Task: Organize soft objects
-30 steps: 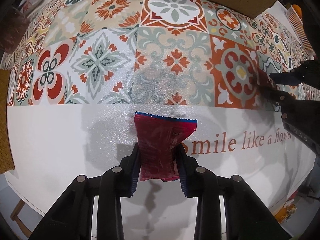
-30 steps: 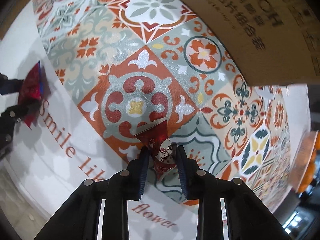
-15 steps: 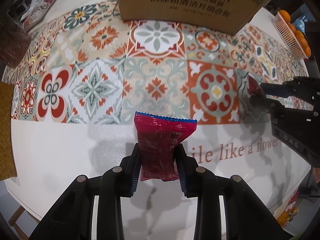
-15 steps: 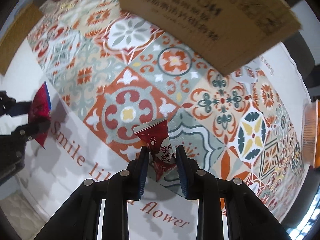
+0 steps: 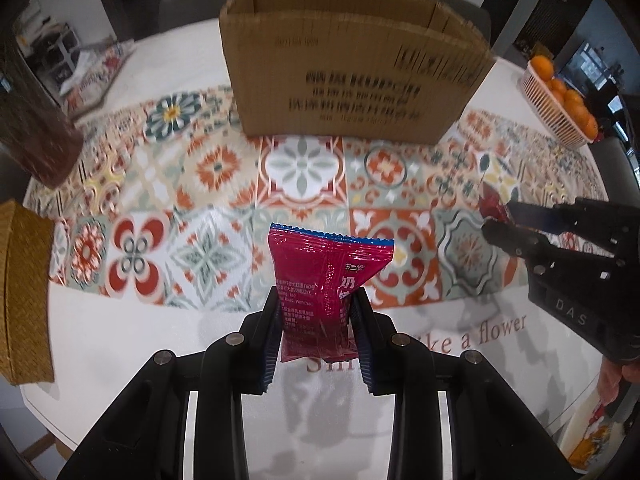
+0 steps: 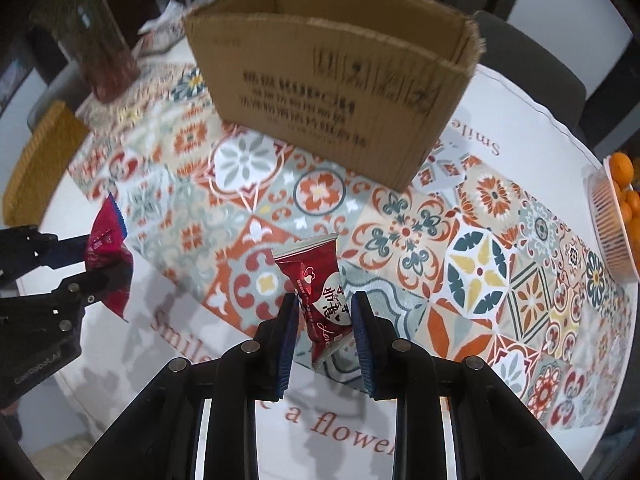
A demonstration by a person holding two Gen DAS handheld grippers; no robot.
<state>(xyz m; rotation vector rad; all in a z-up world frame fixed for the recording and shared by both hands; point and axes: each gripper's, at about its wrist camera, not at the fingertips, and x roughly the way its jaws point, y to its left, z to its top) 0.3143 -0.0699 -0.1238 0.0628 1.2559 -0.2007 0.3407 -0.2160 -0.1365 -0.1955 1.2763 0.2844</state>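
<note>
My left gripper [image 5: 318, 304] is shut on a magenta snack packet with a blue serrated top edge [image 5: 324, 280] and holds it upright above the table. It also shows at the left of the right wrist view [image 6: 108, 248]. My right gripper [image 6: 325, 312] is shut on a small red candy packet with white print [image 6: 320, 284], held above the table. That candy packet shows at the right of the left wrist view [image 5: 493, 204]. An open cardboard box [image 5: 352, 76] stands on the tiled tablecloth beyond both grippers; it also shows in the right wrist view [image 6: 332, 84].
A basket of oranges [image 5: 560, 100] sits at the far right edge of the table. A woven yellow mat [image 5: 24, 296] lies at the left edge. A dark reddish vase [image 6: 100, 52] stands at the far left. Papers [image 5: 96, 68] lie behind.
Both grippers have risen and drawn back from the table with their packets. The whole cardboard box and its open top have come into view.
</note>
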